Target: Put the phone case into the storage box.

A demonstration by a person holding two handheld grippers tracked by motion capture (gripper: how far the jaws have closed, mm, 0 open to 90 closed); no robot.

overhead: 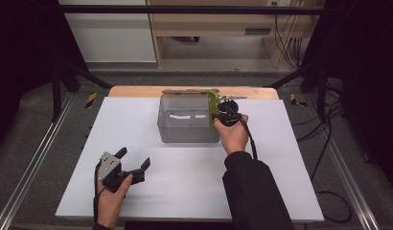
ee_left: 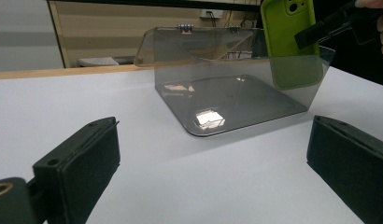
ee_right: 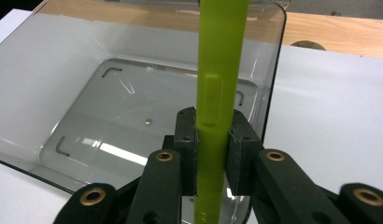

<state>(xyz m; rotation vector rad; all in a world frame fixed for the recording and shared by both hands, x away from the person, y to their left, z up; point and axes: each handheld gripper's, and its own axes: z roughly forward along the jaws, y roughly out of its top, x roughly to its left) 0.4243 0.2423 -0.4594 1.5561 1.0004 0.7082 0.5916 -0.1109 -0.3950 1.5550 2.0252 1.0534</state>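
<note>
A clear grey plastic box [overhead: 187,120] stands open-topped on the white table near its far middle. My right gripper [overhead: 218,115] is shut on a lime-green phone case [overhead: 213,109], held on edge and upright just inside the box's right wall. In the right gripper view the case [ee_right: 217,88] runs straight up between the jaws, above the box floor [ee_right: 133,121]. The left gripper view shows the case [ee_left: 292,42] partly below the box rim [ee_left: 203,32]. My left gripper [overhead: 135,161] rests low at the front left, open and holding nothing, with its pads [ee_left: 84,158] wide apart.
The white mat [overhead: 185,182] covers most of the table, with a wooden strip [overhead: 137,91] along the far edge. A wooden shelf unit [overhead: 223,28] and cables stand beyond the table. Metal frame rails run along both sides.
</note>
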